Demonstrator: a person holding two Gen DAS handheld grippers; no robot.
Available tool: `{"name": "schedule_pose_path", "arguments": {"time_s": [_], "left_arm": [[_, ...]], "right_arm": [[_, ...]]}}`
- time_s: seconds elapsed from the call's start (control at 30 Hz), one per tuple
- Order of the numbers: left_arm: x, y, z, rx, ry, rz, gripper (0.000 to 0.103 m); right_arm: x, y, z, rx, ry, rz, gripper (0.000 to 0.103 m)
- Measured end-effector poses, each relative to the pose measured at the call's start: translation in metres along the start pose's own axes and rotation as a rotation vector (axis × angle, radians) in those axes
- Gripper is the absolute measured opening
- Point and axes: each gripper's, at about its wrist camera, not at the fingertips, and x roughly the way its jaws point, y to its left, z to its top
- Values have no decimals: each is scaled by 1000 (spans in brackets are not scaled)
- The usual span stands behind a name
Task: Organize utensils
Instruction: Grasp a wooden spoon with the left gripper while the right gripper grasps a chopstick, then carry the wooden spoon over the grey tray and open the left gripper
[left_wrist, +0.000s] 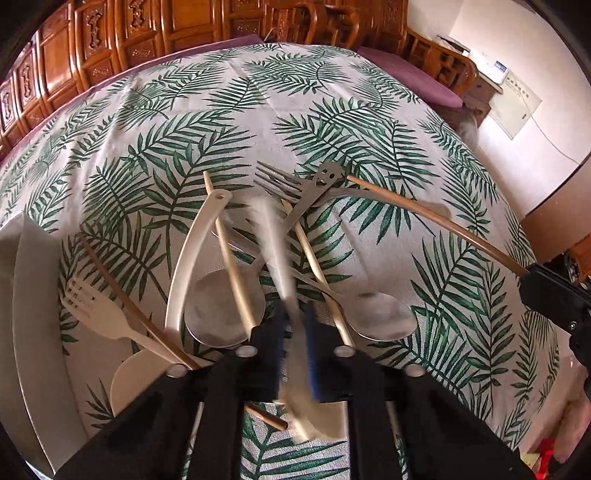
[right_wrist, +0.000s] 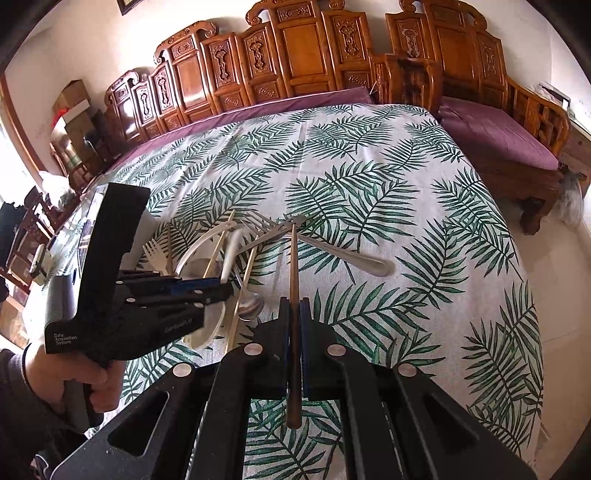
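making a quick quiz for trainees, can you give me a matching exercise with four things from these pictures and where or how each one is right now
Things:
1. brown chopstick
2. white utensil
3. metal fork
4. white plastic fork

States:
A. lies on the cloth, nearest the tray
B. clamped in the right hand-held gripper
C. blurred, clamped in the left hand-held gripper
D. lies on the cloth, handle pointing right

Pairs: 1-B, 2-C, 3-D, 4-A
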Motion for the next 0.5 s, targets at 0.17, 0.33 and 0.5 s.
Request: {"name": "schedule_pose_path", "arguments": {"time_s": [0.17,0.33,0.5], "left_arm": [[-15,-2,-7,23,-37,8,6],[-43,5,-15,15,-89,2,5],[-81,21,-24,7,-144,-1,6]], "right_arm": [[-1,4,0,-9,-4,-4,6],[-5,16,1,-38,-18,-9,6],[-13,39,4,-94,-42,1,6]]}}
